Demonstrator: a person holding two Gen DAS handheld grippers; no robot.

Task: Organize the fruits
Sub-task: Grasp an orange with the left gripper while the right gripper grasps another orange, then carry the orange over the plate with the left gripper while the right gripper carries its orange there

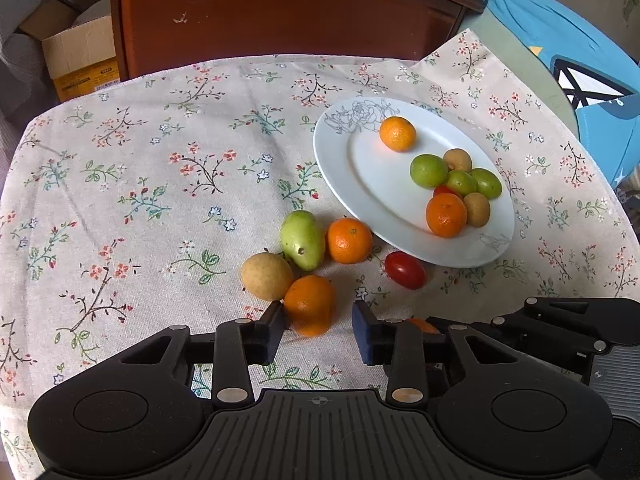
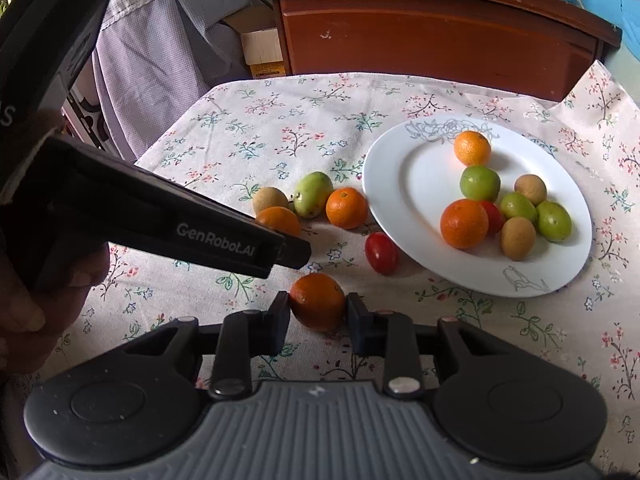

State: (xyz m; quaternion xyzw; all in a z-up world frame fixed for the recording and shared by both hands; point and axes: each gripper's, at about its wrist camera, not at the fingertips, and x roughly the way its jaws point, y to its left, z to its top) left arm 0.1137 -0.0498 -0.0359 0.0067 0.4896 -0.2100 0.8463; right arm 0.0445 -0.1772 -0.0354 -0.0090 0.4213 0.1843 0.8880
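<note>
Right gripper [image 2: 318, 312], nearest in its own view, is clamped on the near mandarin [image 2: 317, 300]: both pads press its sides, fruit resting on the floral cloth [image 2: 248, 128] at the near edge of the scatter. Left gripper [image 1: 319, 318] sits just left of it w/ fingers parted. The second mandarin [image 1: 310, 306] is between them, touching the left pad only, w/ a clear gap to the right pad, so not gripped. A hand [image 2: 24, 300] holds that gripper at far left of the right wrist view.

Just beyond, loose fruit on the cloth: tan round fruit [image 1: 267, 276] touching the second mandarin's left side, green pear-shaped fruit [image 1: 303, 239] behind it, third mandarin [image 1: 349, 240] right of the green one & near the plate rim. Cherry tomato [image 1: 405, 269] lies right of the group, just beside the near rim.

Farther right, white plate [image 1: 332, 168] holds sorted fruit. A cluster on its right half has a big mandarin [image 1: 446, 215], 2 tan fruits, 3 green ones & a red one mostly hidden between them. One small mandarin [image 1: 397, 133] sits apart near the far rim.

Behind the table: dark wood cabinet [image 1: 288, 12], cardboard box [image 1: 82, 56] to its left.
</note>
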